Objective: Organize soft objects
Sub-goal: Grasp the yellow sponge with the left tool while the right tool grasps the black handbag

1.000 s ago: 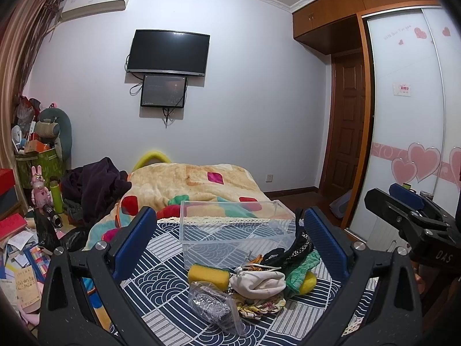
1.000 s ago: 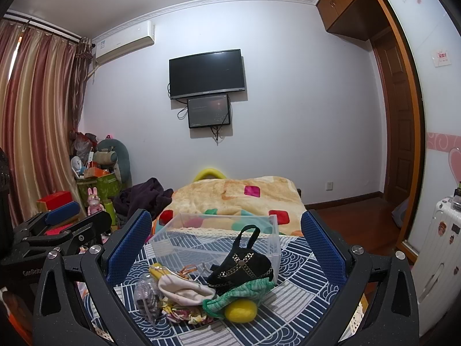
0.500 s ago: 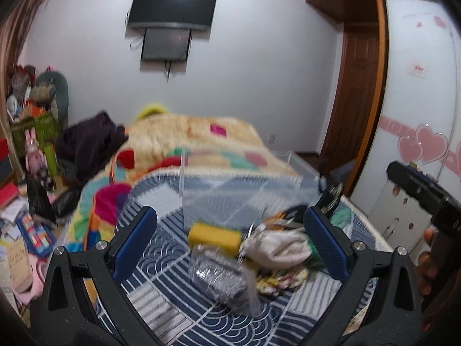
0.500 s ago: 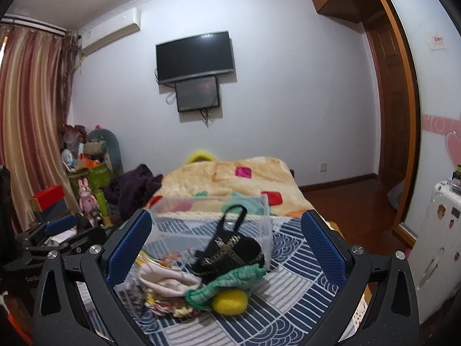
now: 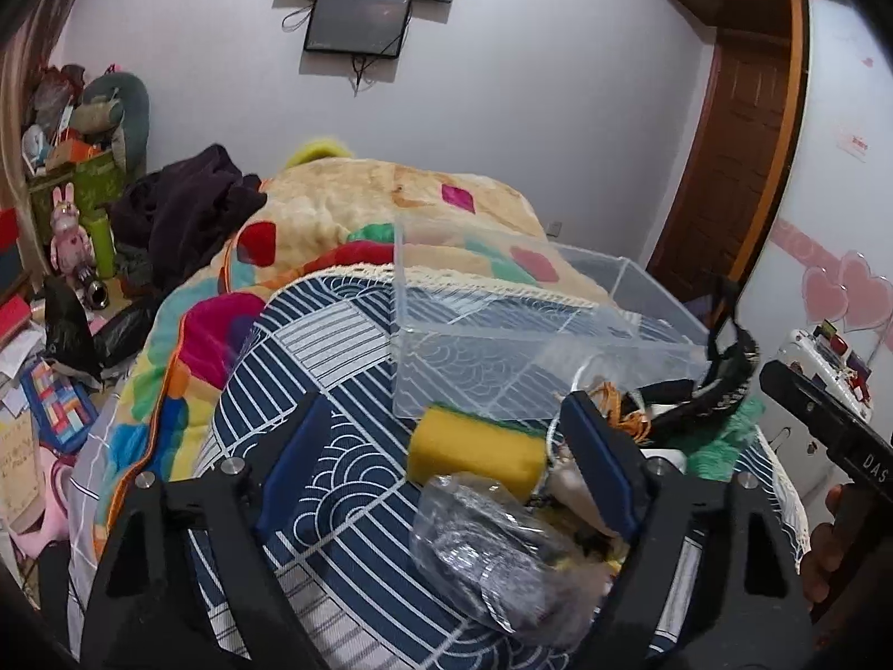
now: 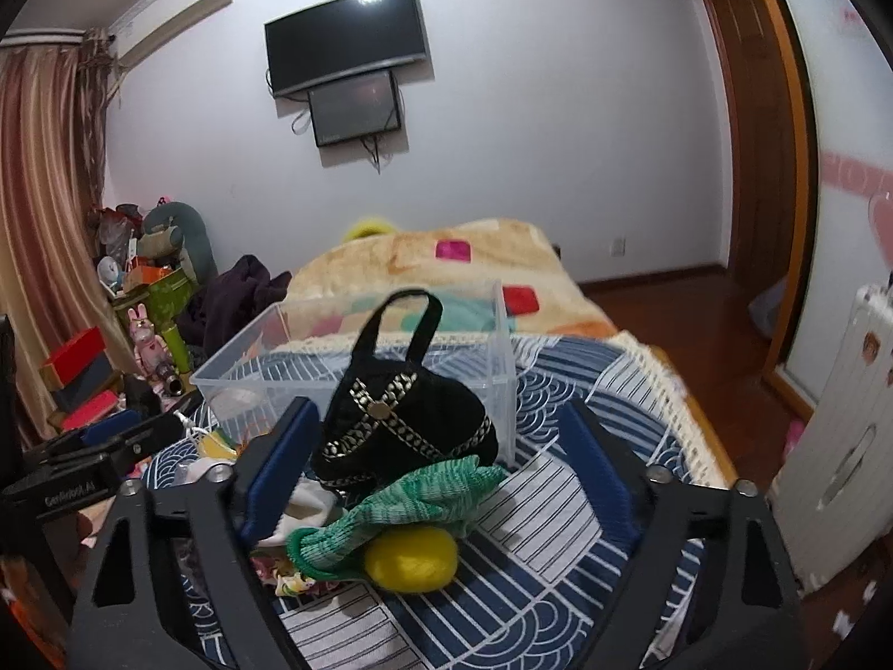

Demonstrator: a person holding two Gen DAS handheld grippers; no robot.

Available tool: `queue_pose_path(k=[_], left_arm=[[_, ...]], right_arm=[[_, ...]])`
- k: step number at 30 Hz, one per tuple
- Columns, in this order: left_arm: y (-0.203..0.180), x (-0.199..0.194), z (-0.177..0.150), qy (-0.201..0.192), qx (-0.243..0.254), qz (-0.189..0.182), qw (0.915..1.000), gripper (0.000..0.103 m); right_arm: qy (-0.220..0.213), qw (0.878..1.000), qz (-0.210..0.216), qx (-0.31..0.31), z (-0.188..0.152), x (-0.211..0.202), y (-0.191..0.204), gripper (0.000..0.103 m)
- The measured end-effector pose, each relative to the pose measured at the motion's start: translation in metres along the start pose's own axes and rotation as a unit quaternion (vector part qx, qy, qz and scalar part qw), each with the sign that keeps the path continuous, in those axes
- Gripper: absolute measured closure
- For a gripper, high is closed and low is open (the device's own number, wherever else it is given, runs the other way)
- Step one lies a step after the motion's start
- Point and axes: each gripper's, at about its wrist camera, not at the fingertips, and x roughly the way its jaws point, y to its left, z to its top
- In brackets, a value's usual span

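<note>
A clear plastic box [image 5: 536,329] [image 6: 312,374] stands empty on the blue patterned cloth [image 5: 335,446]. In front of it lies a heap of soft things: a yellow sponge [image 5: 477,449], a clear bag of grey stuff [image 5: 502,553], a black pouch with a strap [image 6: 407,424], a green knit cloth [image 6: 413,502], a yellow ball [image 6: 410,558] and a white cloth [image 6: 304,508]. My left gripper [image 5: 446,469] is open above the sponge and the bag. My right gripper [image 6: 441,480] is open, its jaws either side of the pouch and green cloth.
A bed with a patchwork blanket [image 5: 357,206] lies behind the box. Clutter, a pink rabbit toy [image 5: 70,237] and dark clothes [image 5: 178,212] fill the left side. A white suitcase [image 6: 837,446] and wardrobe doors stand on the right.
Both grippers have moved forward and down towards the heap, so the objects look larger and sit between the open jaws. Nothing has been taken hold of.
</note>
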Motion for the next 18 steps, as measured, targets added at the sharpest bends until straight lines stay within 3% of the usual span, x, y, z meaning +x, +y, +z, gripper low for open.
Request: queue_pose_path(k=[8,18], left_arm=[[0.005,0.028,-0.017,0.055,0.003,-0.018,0.9983,0.024],[-0.009,0.028,-0.016,0.057,0.023,-0.034,0.9975,0.023]], right_arm=[[0.041,0.999,0.025,-0.007,-0.006,0.024,0.010,0.030],[0.053,0.998,0.024,-0.019,-0.008,0.032,0.010,0.046]])
